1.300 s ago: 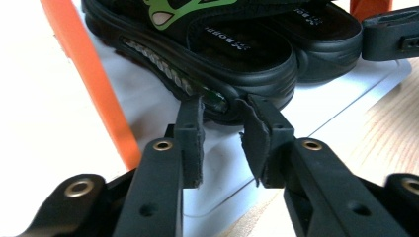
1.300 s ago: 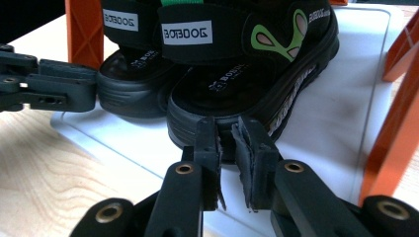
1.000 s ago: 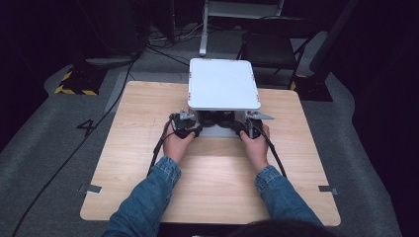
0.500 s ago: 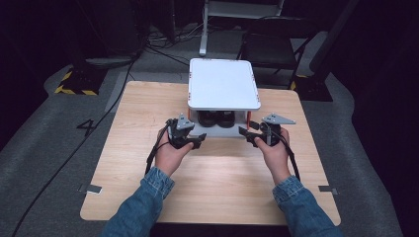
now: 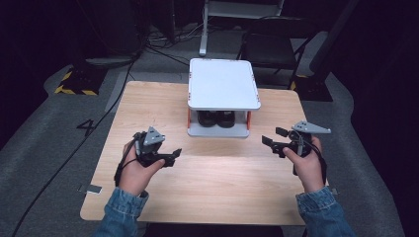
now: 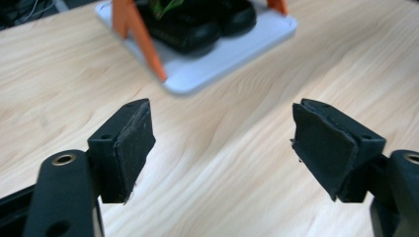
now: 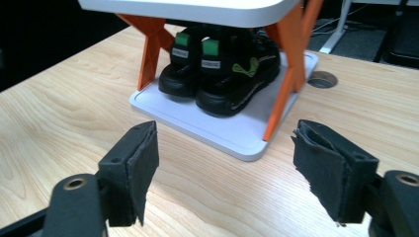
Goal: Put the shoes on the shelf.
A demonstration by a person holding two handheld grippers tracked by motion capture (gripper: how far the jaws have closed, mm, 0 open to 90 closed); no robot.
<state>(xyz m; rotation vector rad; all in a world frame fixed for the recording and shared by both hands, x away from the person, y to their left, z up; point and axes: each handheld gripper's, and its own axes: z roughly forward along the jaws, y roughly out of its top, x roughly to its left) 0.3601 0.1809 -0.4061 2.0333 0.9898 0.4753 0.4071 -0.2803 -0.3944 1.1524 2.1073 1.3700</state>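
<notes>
The pair of black shoes (image 7: 222, 69) carried green tabs at the heel with small white lettering, too blurred to read, and a green mark ran along the side of the nearer shoe. On the grey floor to the left of the surface, a large "4" (image 5: 87, 127) was marked.

The shoes stood side by side on the bottom tray of a small white rack (image 5: 223, 83) with orange legs (image 7: 289, 74), under its white top shelf. The rack sat at the far middle of the wooden surface (image 5: 207, 192). In the left gripper view the shoes (image 6: 197, 22) showed at the top edge, on the white tray beside an orange leg.

The left tongs (image 5: 167, 156) were held above the surface at the person's left, well apart from the rack. Their jaws had just been opening and stood wide, with nothing between the pads (image 6: 132, 148) but bare wood behind.

The right tongs (image 5: 274, 139) were held at the person's right, near the rack's right front corner but not touching it. Their jaws too had just been opening and stood wide apart, gripping nothing; between the pads (image 7: 141, 168) the rack and shoes showed farther off.

Both hands wore the ends of blue denim sleeves (image 5: 118, 210).
</notes>
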